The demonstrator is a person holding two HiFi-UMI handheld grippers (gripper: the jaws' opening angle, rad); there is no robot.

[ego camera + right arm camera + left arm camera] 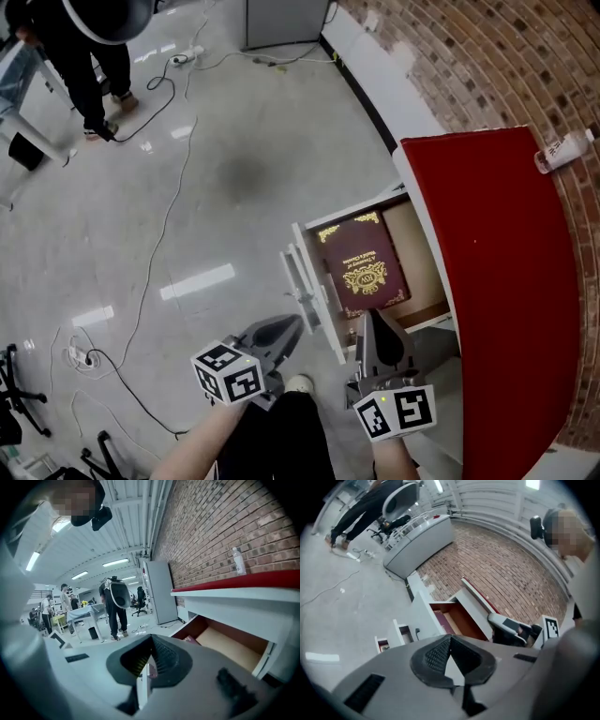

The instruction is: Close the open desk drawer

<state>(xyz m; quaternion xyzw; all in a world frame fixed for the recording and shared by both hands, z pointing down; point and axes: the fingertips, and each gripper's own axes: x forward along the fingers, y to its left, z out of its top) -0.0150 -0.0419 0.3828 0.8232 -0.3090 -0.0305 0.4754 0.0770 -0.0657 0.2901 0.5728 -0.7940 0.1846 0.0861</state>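
Observation:
The desk with the red top (497,281) stands against the brick wall, and its drawer (417,248) is pulled out toward me. A maroon book with gold ornament (363,264) lies inside it. The drawer's white front (314,286) faces my grippers. My left gripper (292,324) hovers just in front of that white front, shut and empty. My right gripper (368,317) is over the drawer's near corner, shut with nothing in it. The left gripper view shows its jaws (450,639) pointing toward the open drawer (457,618). The right gripper view looks past its jaws (151,638) into the drawer (229,646).
A plastic bottle (562,150) lies on the red top near the wall. Cables (169,216) trail over the glossy grey floor to my left. A person in black (94,66) stands at the far left, by a grey cabinet (281,19). Chair bases (19,403) sit at the lower left.

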